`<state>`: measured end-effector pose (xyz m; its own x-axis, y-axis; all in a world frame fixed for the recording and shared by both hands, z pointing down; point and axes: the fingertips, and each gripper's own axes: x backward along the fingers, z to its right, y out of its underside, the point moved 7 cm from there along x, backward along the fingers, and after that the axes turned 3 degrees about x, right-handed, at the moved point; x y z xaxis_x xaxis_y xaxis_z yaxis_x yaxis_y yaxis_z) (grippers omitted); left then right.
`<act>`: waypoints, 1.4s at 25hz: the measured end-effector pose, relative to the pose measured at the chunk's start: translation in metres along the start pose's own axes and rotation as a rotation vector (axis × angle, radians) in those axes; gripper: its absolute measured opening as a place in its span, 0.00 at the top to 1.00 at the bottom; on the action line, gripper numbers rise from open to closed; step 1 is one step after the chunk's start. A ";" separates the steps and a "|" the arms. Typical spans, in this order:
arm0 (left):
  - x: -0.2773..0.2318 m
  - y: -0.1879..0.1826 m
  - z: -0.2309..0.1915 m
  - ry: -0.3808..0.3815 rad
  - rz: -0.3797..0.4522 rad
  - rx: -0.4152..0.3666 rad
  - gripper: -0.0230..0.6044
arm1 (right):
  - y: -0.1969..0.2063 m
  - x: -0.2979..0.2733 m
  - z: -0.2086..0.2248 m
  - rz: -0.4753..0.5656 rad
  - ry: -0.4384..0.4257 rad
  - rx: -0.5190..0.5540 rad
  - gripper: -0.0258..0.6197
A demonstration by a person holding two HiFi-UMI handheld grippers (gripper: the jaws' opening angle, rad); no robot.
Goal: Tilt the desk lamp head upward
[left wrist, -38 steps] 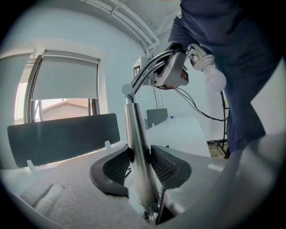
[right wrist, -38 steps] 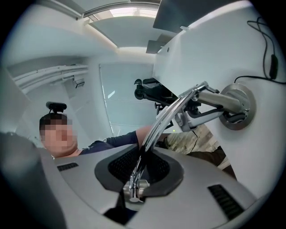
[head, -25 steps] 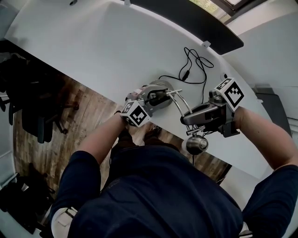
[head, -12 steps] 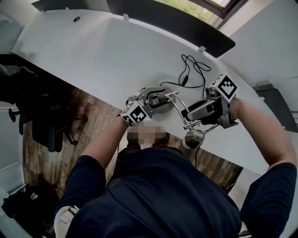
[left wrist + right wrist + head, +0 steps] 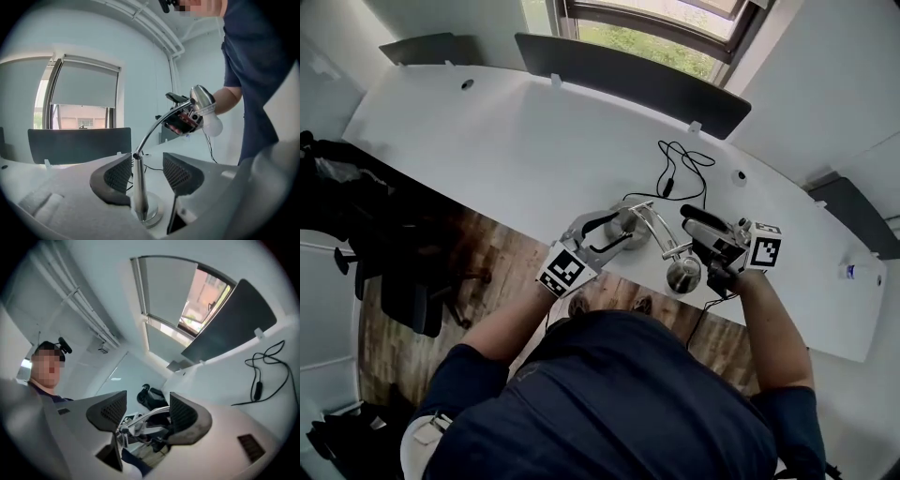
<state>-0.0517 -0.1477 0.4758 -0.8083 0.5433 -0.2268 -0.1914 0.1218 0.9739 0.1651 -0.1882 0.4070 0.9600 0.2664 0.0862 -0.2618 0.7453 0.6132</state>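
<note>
The desk lamp (image 5: 659, 228) is set on the white desk (image 5: 487, 131), near its front edge. Its upright stem (image 5: 139, 183) is seen between the left gripper's (image 5: 146, 168) wide-spread jaws. The right gripper (image 5: 146, 405), spread wide and empty, is held beside the lamp head (image 5: 682, 275).

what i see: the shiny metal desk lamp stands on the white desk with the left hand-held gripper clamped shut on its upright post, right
Not clamped. The shiny metal desk lamp does stand on the white desk, and its upright post is between the jaws of the left hand-held gripper, but they stand apart, not pressing on it. The left gripper view shows it.
</note>
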 end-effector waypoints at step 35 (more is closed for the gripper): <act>0.033 -0.068 0.065 0.020 0.139 0.136 0.95 | 0.060 0.050 -0.041 0.140 0.882 0.843 0.94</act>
<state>-0.0291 -0.0844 0.4030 -0.8329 0.5462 -0.0886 -0.0011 0.1584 0.9874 0.1928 -0.1052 0.4161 0.4475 0.8785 -0.1673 0.1029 0.1352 0.9855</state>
